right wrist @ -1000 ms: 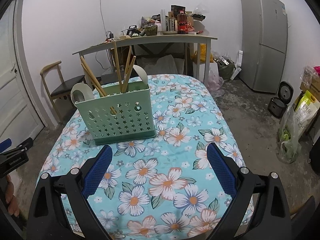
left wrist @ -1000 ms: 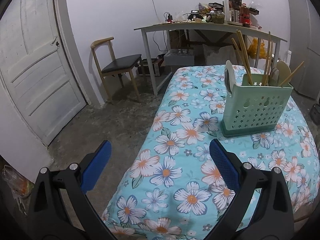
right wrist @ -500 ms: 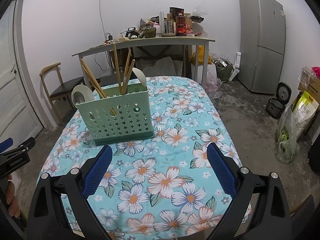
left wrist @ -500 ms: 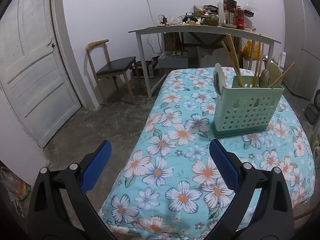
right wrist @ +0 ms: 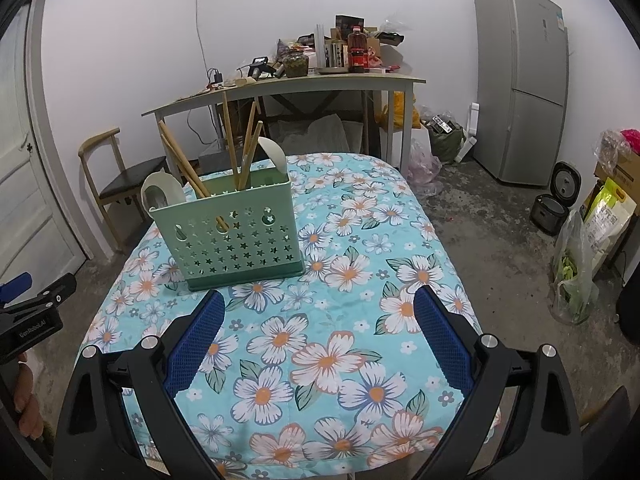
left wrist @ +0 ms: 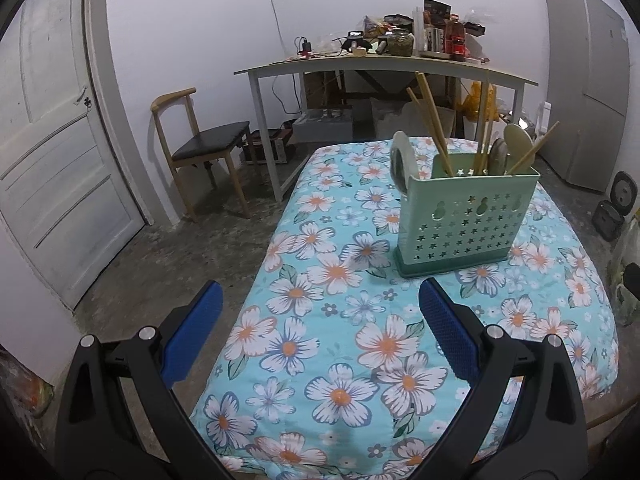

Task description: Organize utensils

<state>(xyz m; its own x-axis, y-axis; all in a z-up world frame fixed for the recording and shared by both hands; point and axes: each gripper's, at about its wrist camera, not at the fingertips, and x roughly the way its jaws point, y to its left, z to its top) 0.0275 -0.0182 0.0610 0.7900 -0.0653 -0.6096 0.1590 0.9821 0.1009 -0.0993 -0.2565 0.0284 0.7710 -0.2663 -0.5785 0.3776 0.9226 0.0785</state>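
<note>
A pale green plastic caddy (left wrist: 466, 220) stands upright on the surface, a rectangular box with thin walls punched through with small star holes and a few gourd-shaped cutouts, set on a slightly darker green base. From its top stick several straight, light wooden chopsticks (left wrist: 434, 120), leaning at different angles, with rounded cream spoons (left wrist: 516, 142) beside them. A curved cream handle (left wrist: 400, 160) arches up at the caddy's end. In the right wrist view the caddy (right wrist: 236, 232) sits toward the far left part of the surface, with the chopsticks (right wrist: 240, 144) fanned above it.

The surface (left wrist: 344, 344) is draped in a soft, slightly quilted turquoise cloth printed with big white flowers with orange centres; its corners look rounded.

The left gripper (left wrist: 320, 316) hangs over the near edge, well apart from the caddy, its jaws spread wide and holding nothing; the pads (left wrist: 448, 328) are blue with a fine meshed texture on black plastic arms. The right gripper (right wrist: 318, 320) is likewise spread wide and empty above the cloth, short of the caddy.

Around it lies a rough grey concrete floor (left wrist: 172, 256). A wooden chair (left wrist: 200, 148) with a black seat stands by a white panelled door (left wrist: 52, 152). A cluttered table (right wrist: 304, 80) lines the white wall, and a grey fridge (right wrist: 520, 84) stands in the corner.
</note>
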